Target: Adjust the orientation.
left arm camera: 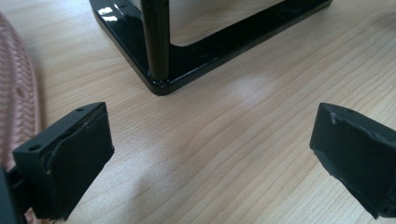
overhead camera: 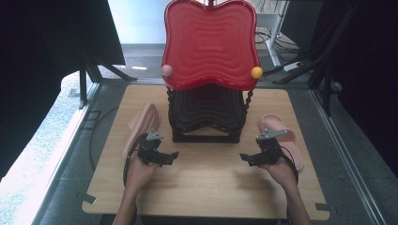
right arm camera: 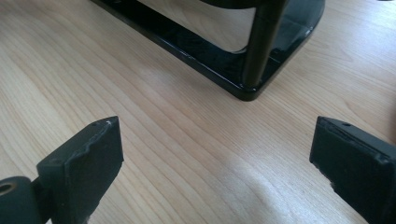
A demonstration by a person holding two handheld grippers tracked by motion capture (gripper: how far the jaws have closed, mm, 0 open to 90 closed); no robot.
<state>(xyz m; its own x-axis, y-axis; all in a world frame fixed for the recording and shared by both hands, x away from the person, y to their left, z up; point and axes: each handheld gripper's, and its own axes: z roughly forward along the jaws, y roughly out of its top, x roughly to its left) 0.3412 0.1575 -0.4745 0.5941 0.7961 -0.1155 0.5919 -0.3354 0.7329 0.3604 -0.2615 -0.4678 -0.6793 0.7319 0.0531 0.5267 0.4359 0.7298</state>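
Observation:
A black tiered stand [overhead camera: 205, 112] with a red wavy top tray [overhead camera: 210, 44] rises at the back middle of the wooden table [overhead camera: 206, 183]. A pink slipper [overhead camera: 141, 126] lies left of the stand, its edge [left arm camera: 16, 102] at the left of the left gripper view. Another pink slipper [overhead camera: 281, 138] lies to the right. My left gripper [overhead camera: 174, 155] hovers open in front of the stand's left corner [left arm camera: 159, 86], nothing between its jaws. My right gripper [overhead camera: 244, 158] hovers open before the stand's right corner [right arm camera: 247, 91], also empty.
A pink ball [overhead camera: 166, 71] and a yellow ball [overhead camera: 256, 72] sit at the red tray's lower corners. Dark frames and cables stand on the floor beyond the table. Bare wood [overhead camera: 206, 187] stretches between the grippers and the near edge.

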